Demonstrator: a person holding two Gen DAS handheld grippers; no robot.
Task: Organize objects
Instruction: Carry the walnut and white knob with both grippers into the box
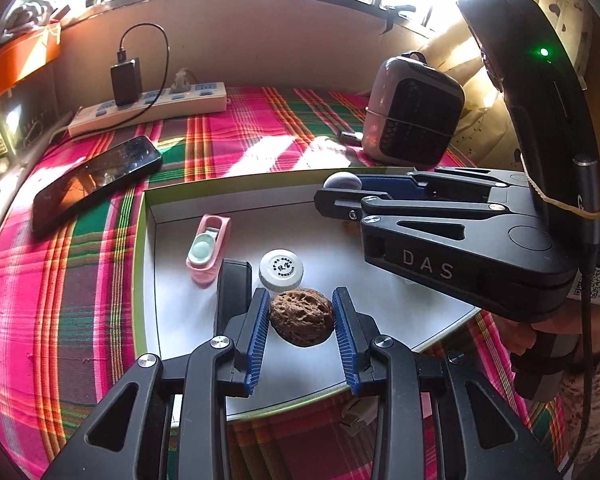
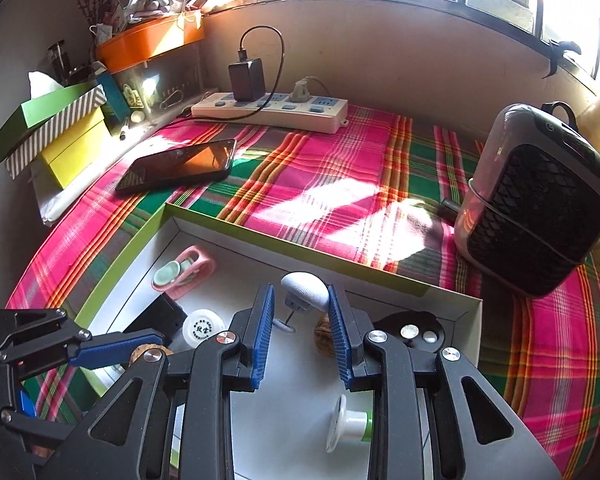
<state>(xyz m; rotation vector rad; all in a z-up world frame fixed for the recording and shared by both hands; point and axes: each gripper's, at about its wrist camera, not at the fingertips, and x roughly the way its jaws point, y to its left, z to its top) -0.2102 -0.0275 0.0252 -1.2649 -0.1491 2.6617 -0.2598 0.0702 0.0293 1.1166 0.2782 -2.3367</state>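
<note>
Left wrist view. The left gripper point(image 1: 302, 322) hangs over the near edge of the tray point(image 1: 148, 216), a shallow white box with green outer walls lying on the plaid cloth point(image 1: 260, 128). Its blue pads are clamped on a walnut point(image 1: 302, 317), one pad against each side, and the nut sits above the tray floor near the front rim. Just past the walnut, inside the tray, stands a white cap point(image 1: 281, 269) with print on top. Left of the cap lies a pink holder point(image 1: 208, 249) with a pale green disc in it, and a black block point(image 1: 233, 280) sits between holder and cap. The right gripper point(image 1: 342, 186) reaches in from the right over the tray's far side, marked DAS on its body, with a pale grey round knob point(image 1: 343, 181) at its tips. Beyond the tray on the cloth: a phone point(image 1: 96, 180) to the far left, a power strip point(image 1: 148, 106) against the wall, a small heater point(image 1: 412, 120) to the far right.

Right wrist view. The right gripper point(image 2: 300, 308) is closed on the knob point(image 2: 306, 290); the right pad presses on it, and a short pin hangs beneath it. Below the gripper, a second walnut point(image 2: 324, 334) lies on the tray point(image 2: 204, 220) floor, half hidden by the right finger. Right of that sits a black dish point(image 2: 412, 326) with silver discs. A white and green plug-like piece point(image 2: 350, 426) lies nearer the front rim. The left gripper point(image 2: 140, 350) enters at lower left; its grip is hidden here.
</note>
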